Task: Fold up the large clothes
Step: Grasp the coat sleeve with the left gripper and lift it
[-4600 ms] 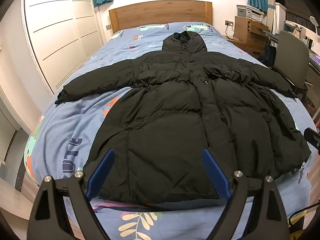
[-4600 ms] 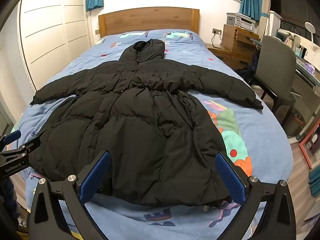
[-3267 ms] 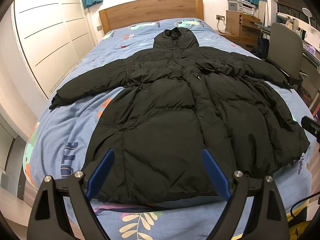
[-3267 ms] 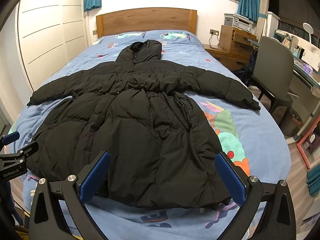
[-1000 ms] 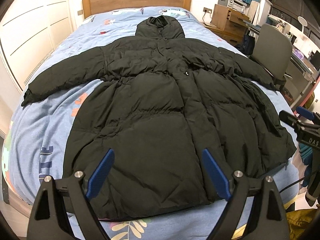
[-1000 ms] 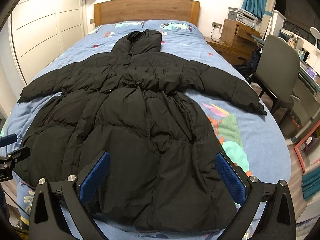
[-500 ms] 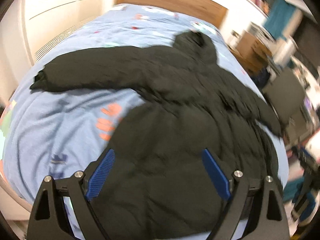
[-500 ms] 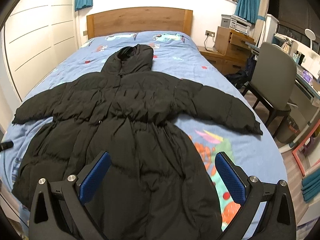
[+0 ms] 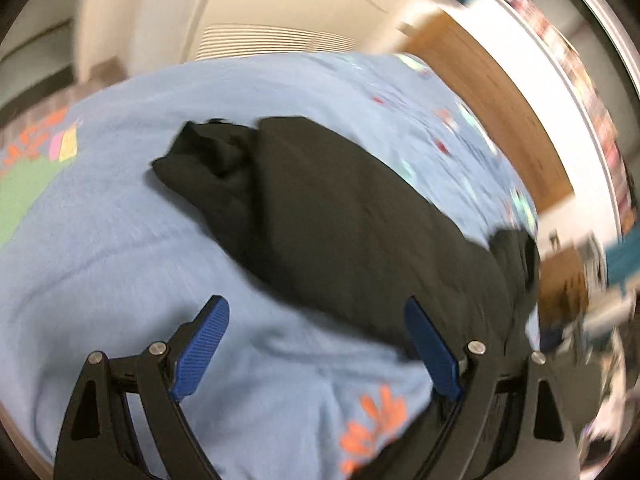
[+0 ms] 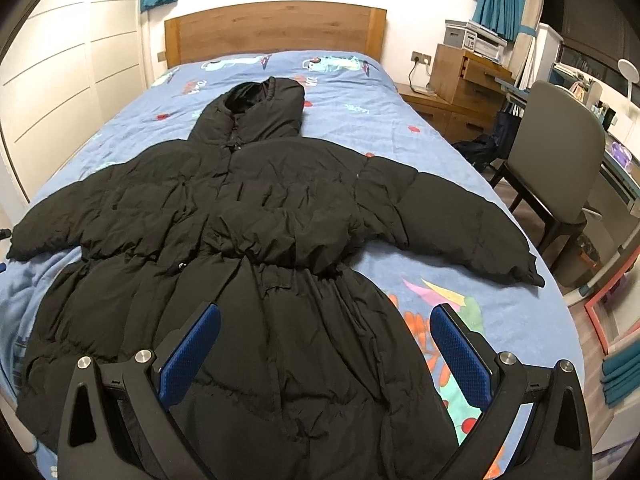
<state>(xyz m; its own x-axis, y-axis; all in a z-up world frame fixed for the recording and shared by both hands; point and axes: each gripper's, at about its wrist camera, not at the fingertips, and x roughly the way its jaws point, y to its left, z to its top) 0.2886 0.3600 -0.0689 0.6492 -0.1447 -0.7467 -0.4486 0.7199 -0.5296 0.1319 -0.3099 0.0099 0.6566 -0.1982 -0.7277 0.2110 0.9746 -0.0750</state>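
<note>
A long black hooded puffer coat [image 10: 256, 240] lies spread flat, front up, on the blue patterned bed [image 10: 440, 152], with both sleeves out to the sides. My right gripper [image 10: 325, 316] is open and empty above the coat's skirt. My left gripper [image 9: 316, 312] is open and empty, hovering just short of the coat's left sleeve [image 9: 320, 216]; the sleeve's cuff [image 9: 192, 160] lies on the bedding ahead of it. The left wrist view is blurred.
A wooden headboard [image 10: 276, 28] stands at the far end. White wardrobe doors [image 10: 52, 72] run along the left side of the bed. A grey chair [image 10: 568, 152], wooden drawers [image 10: 464, 80] and a desk stand to the right.
My left gripper has swung left and forward to the coat's left sleeve. My right gripper has moved forward over the skirt, toward the waist. Both stay open.
</note>
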